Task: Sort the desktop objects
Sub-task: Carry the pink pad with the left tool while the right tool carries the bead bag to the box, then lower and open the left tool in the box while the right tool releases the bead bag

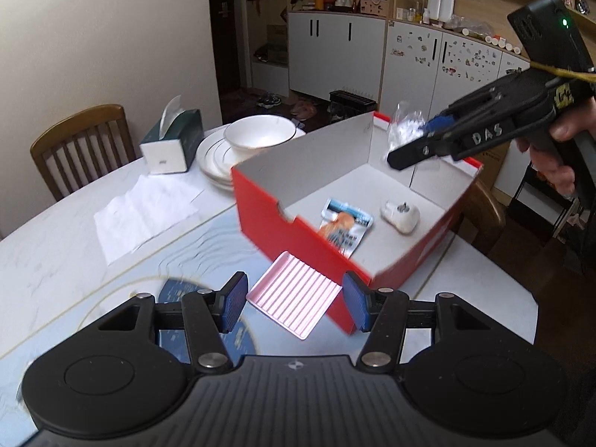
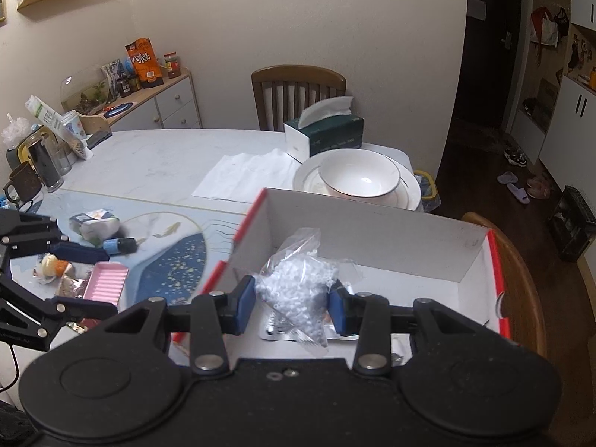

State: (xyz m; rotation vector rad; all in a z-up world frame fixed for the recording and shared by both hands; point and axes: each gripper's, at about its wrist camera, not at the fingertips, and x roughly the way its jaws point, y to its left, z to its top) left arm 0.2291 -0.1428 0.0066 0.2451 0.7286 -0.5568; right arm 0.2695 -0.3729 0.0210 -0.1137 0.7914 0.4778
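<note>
Sorting is under way, and the step in hand appears to be the drop of one item into a red box (image 2: 495,260) with a white inside, which stands on the counter (image 2: 149,164). A clear plastic bag of small white beads (image 2: 301,287) is clamped between the blue pads of the right hand-held gripper (image 2: 292,303) and is held in the air above the open box. In the left wrist view the same bag is seen hanging over the far side of the box. Two things lie on the box floor already: a printed sachet (image 1: 344,227) and a small white plug-like object (image 1: 400,216), a little apart from each other.

The left hand-held gripper (image 1: 294,303) is spread wide and holds nothing. It is poised above a pink ridged tray (image 1: 294,298) that lies on the counter just beside the near wall of the box. More loose items are seen on the blue mat to the left, among them a crumpled packet (image 2: 95,225).

Next, the right jaws would likely need to be opened so that the bag falls inside the walls. The tray looks to be the following pick for the left side; its shallow, flat shape would probably call for a low grip across one edge.
</note>
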